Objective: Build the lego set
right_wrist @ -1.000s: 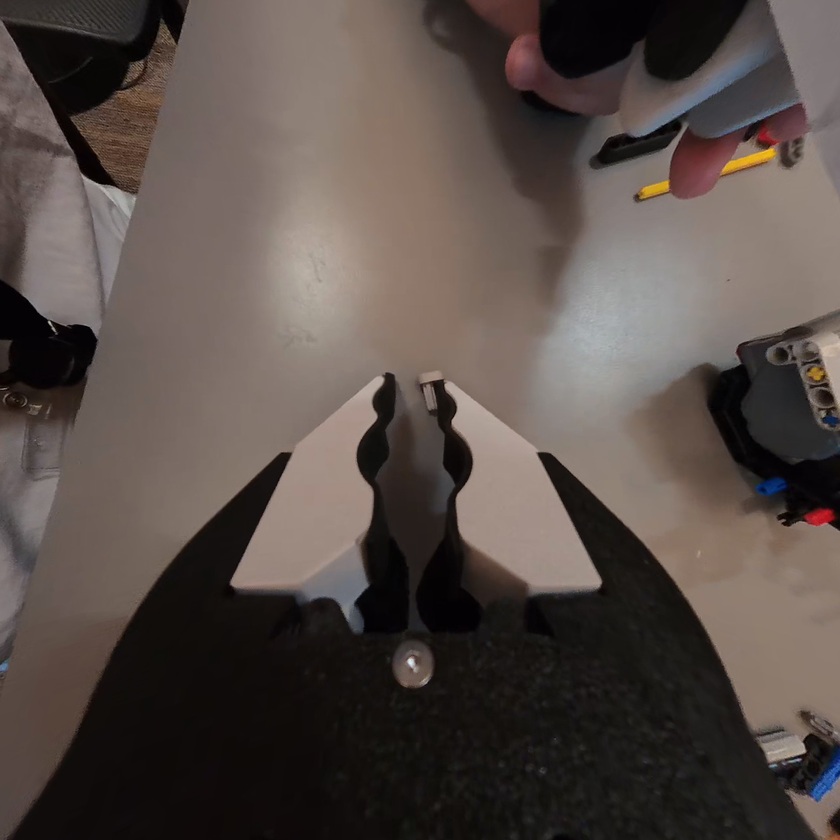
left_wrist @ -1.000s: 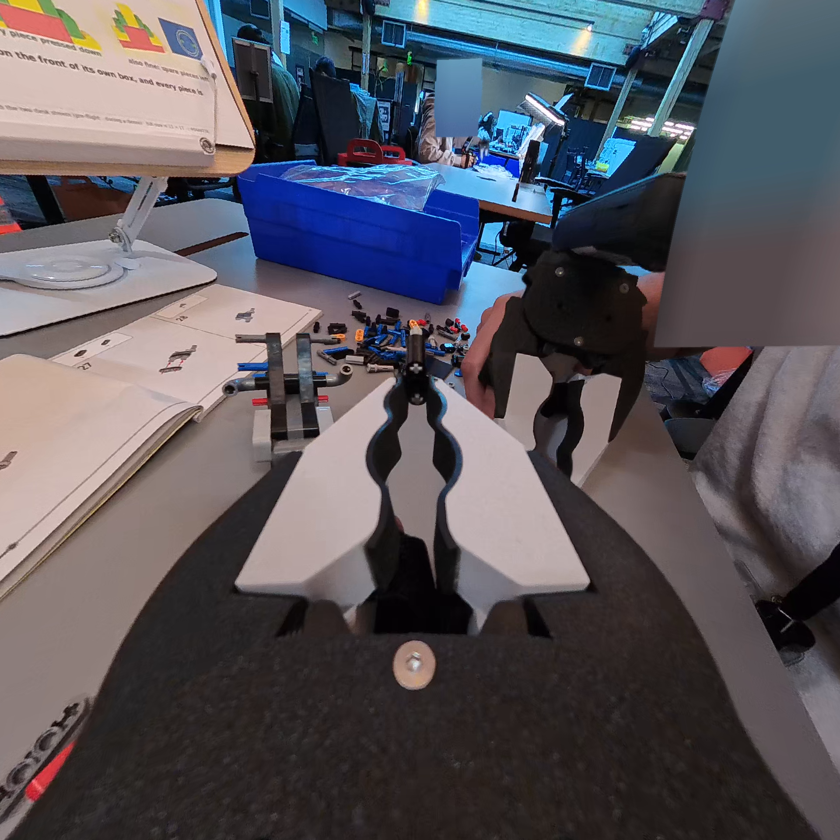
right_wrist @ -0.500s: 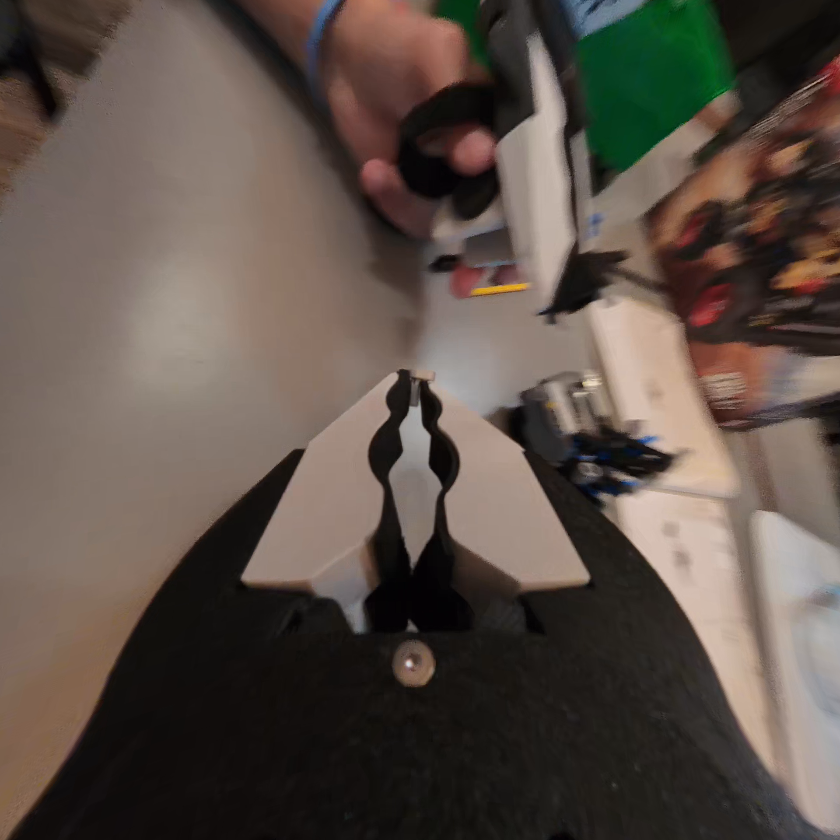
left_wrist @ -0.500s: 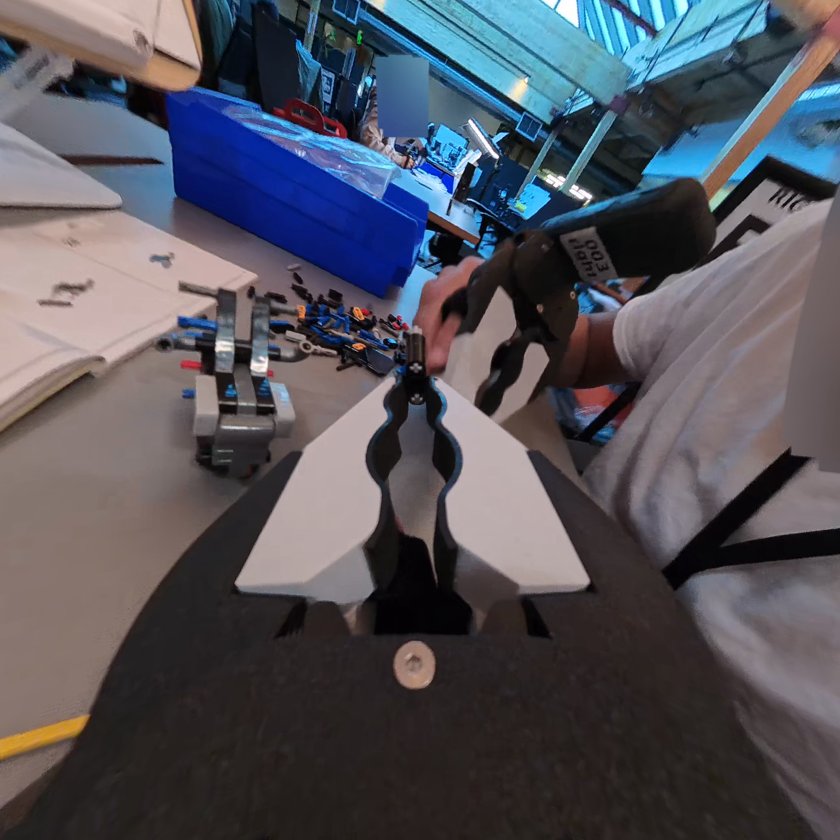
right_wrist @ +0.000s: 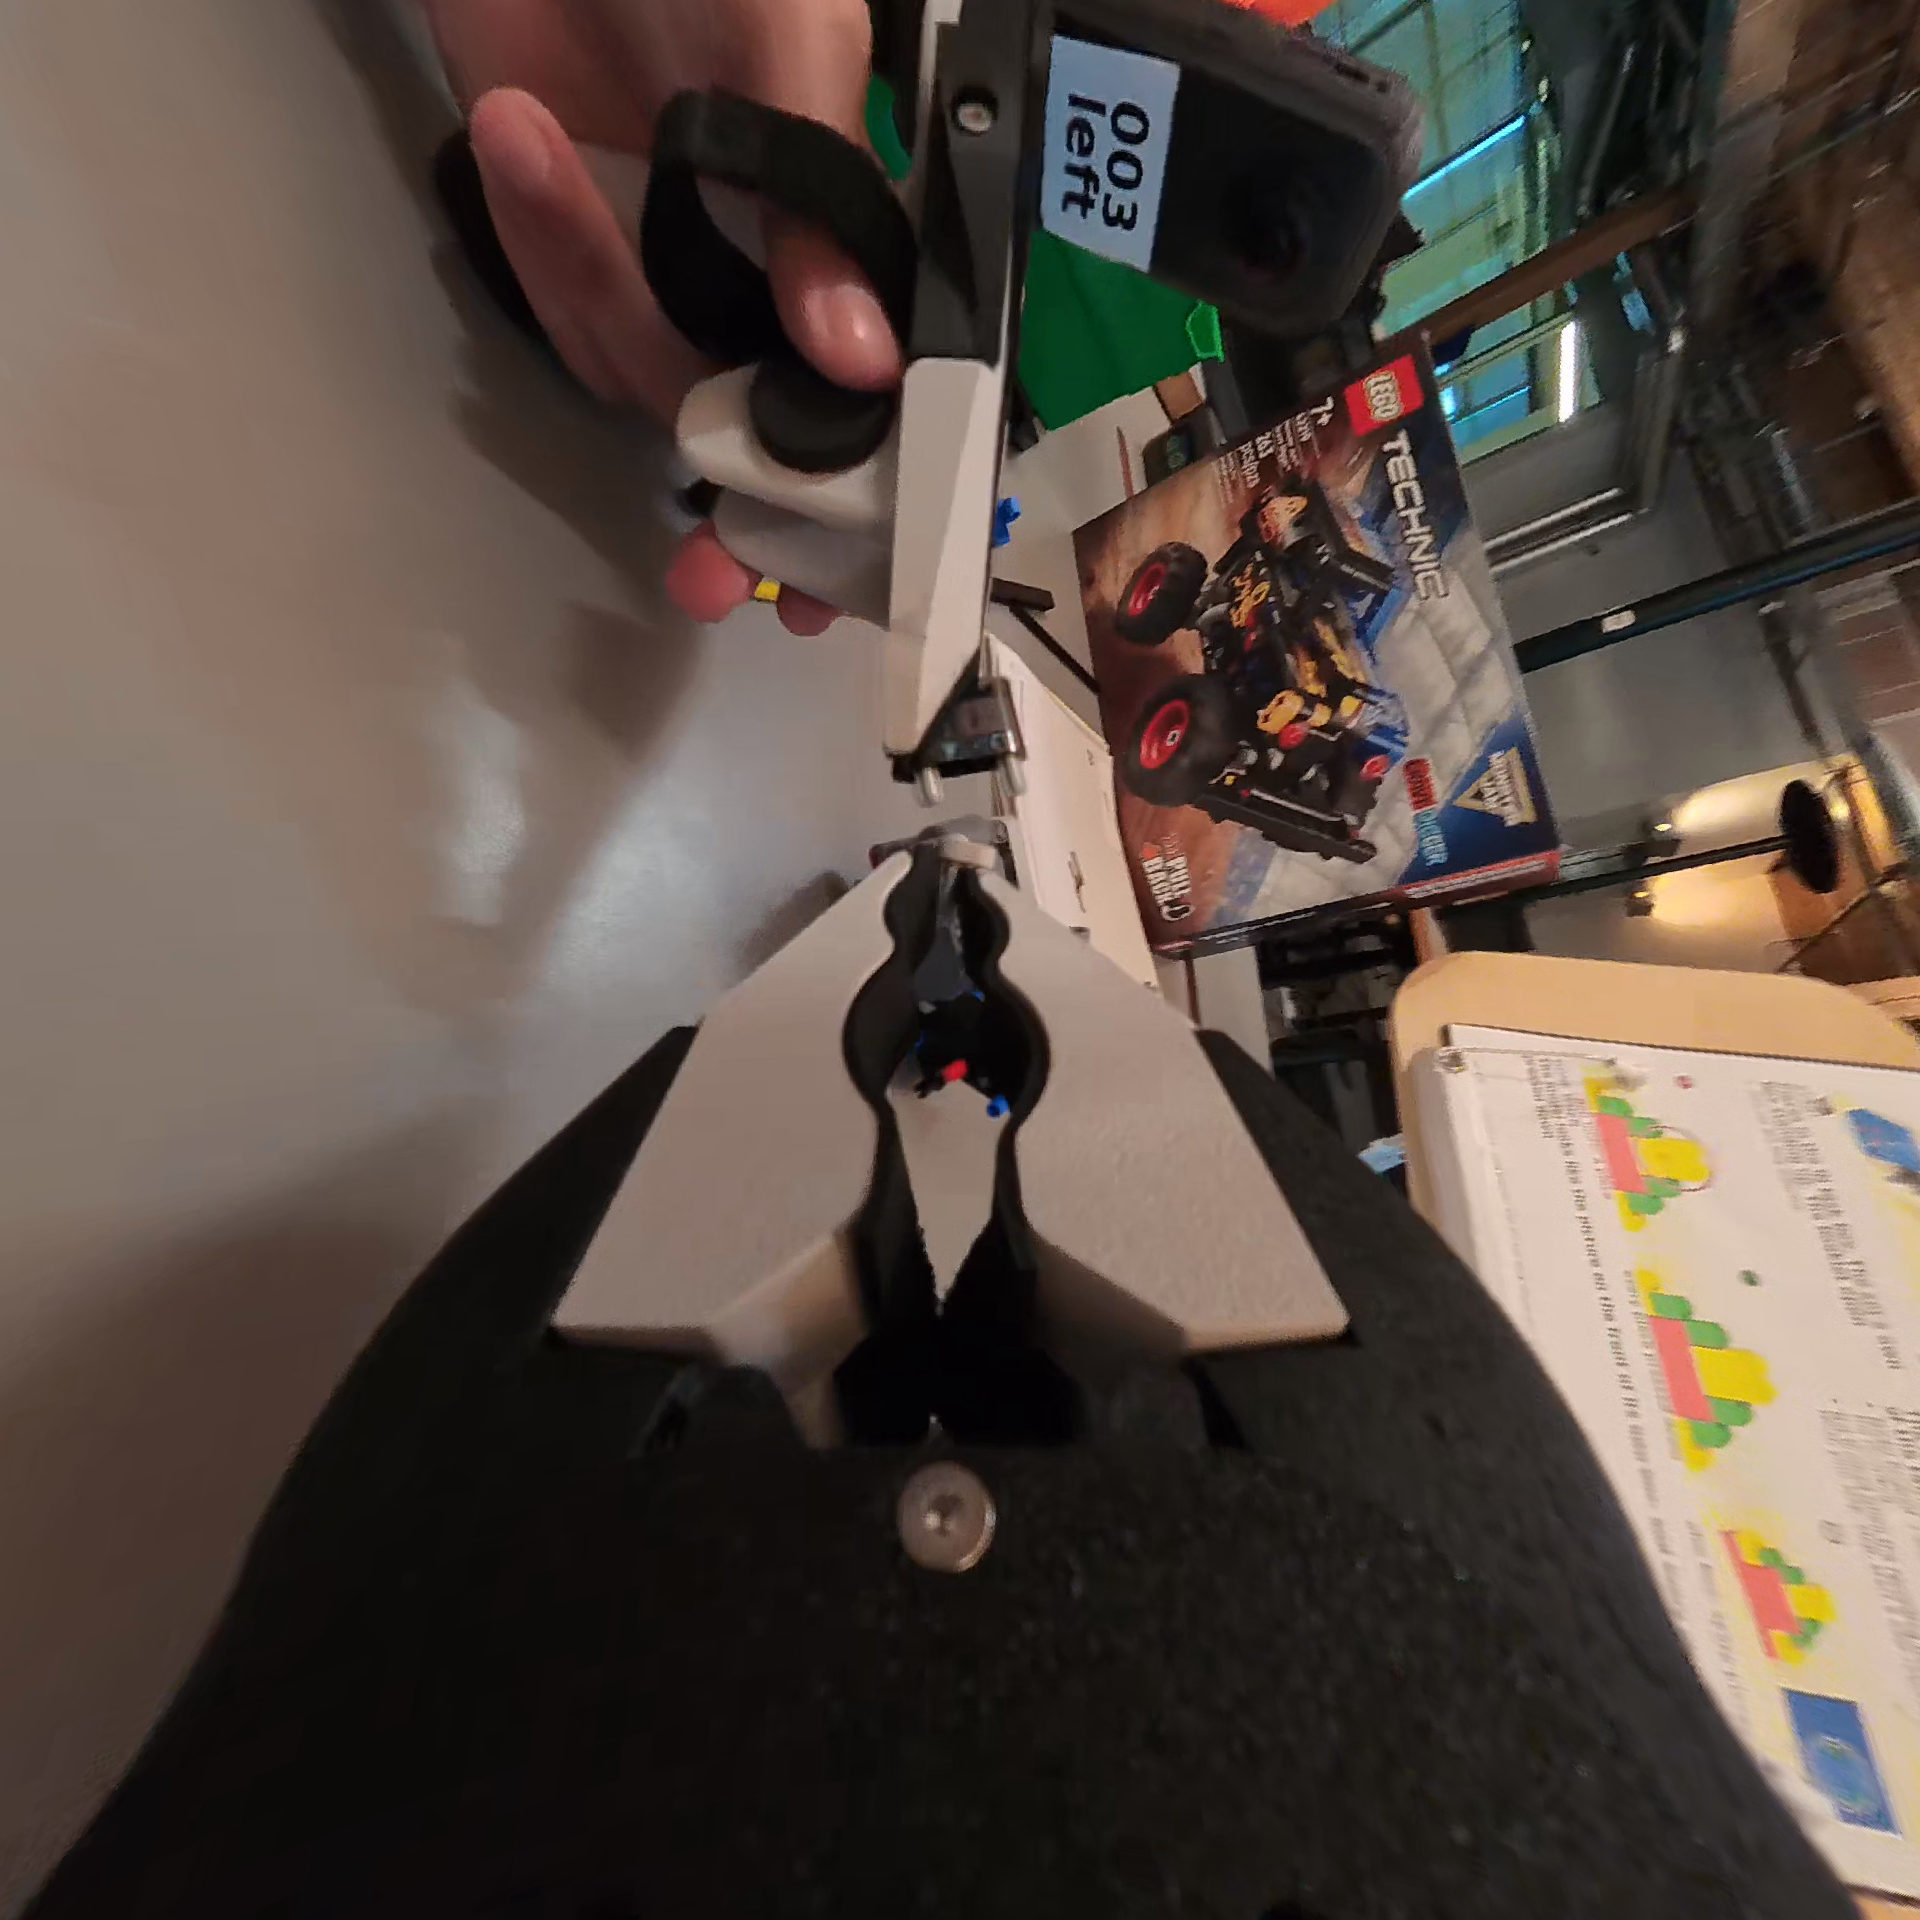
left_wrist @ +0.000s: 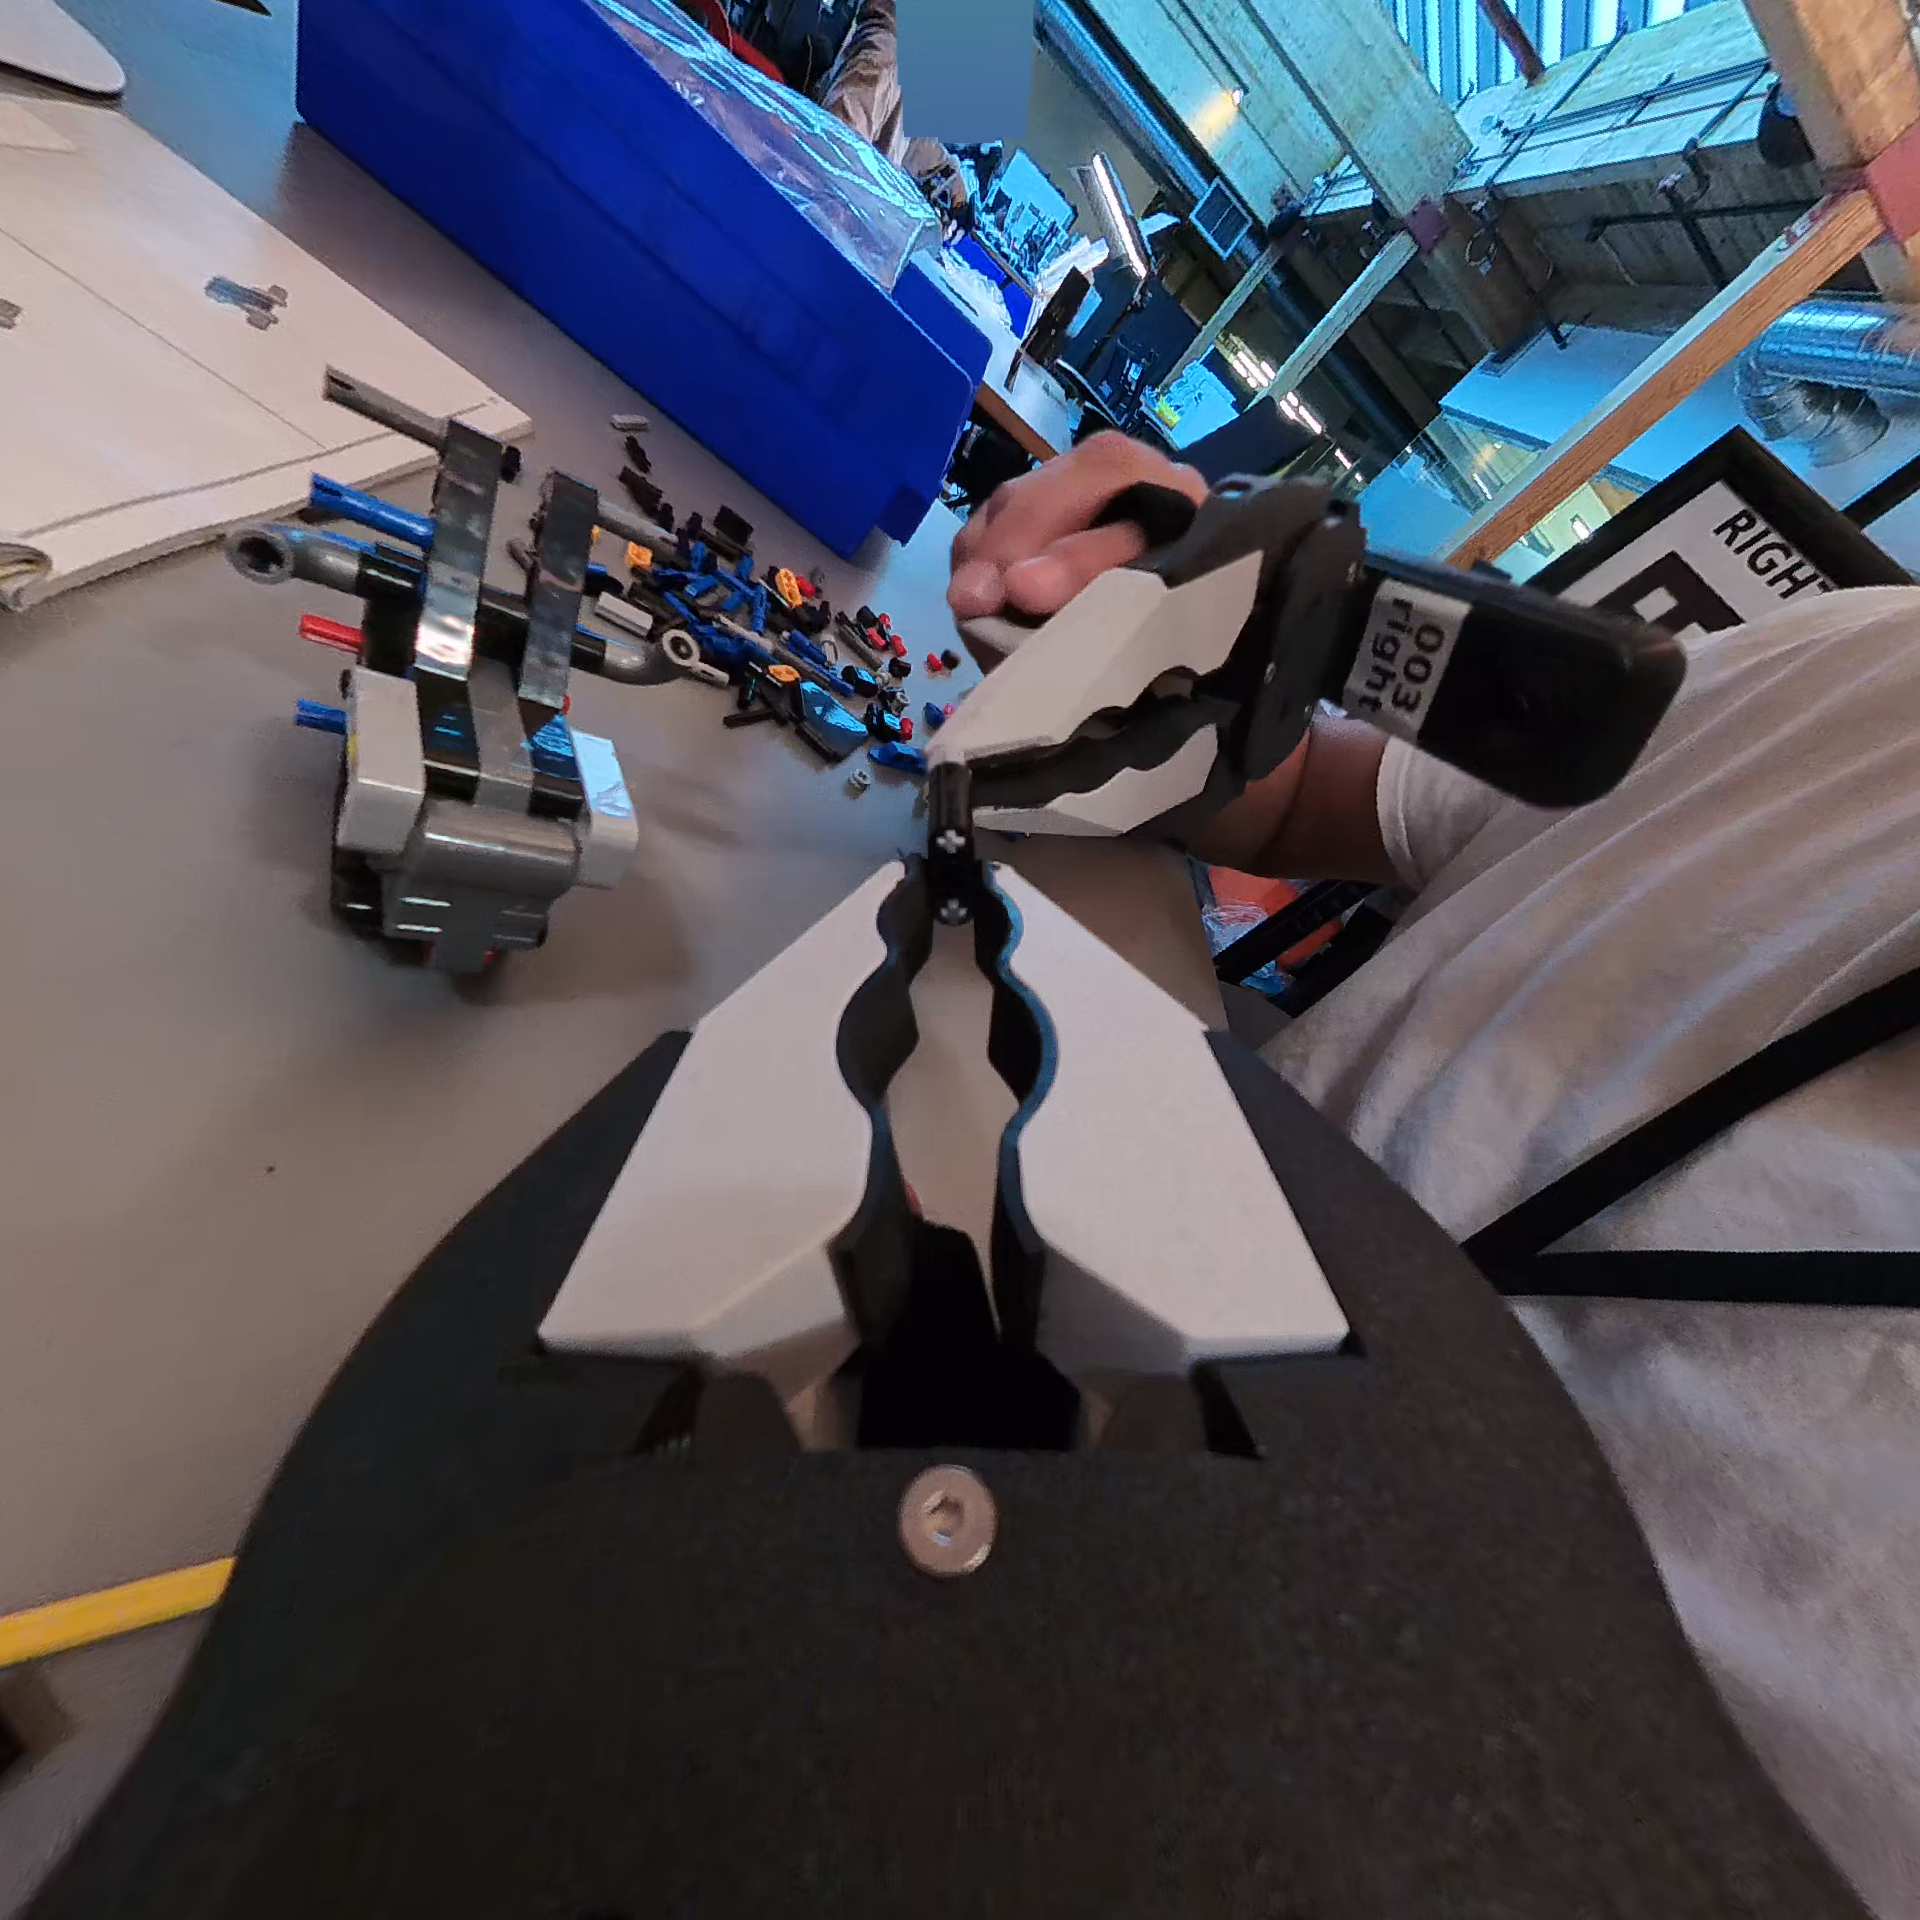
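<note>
Bright overhead daylight, fisheye edges, slight motion blur

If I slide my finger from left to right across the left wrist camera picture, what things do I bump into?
Open instruction booklet → half-built lego model → pile of loose lego pieces → black piece pinched in the left gripper → right gripper → person's white sleeve.

A grey worktop (left_wrist: pixel 156 1091) fronts a large open workshop, where timber posts (left_wrist: pixel 1662 364) and exposed beams rise toward bright upper windows (left_wrist: pixel 1455 42). A silver ventilation duct (left_wrist: pixel 1829 364) runs at the right. Desks with lit screens (left_wrist: pixel 1023 203) crowd the far floor. A brick wall (right_wrist: pixel 1860 260) and a glowing lamp (right_wrist: pixel 1725 810) stand opposite.
</note>
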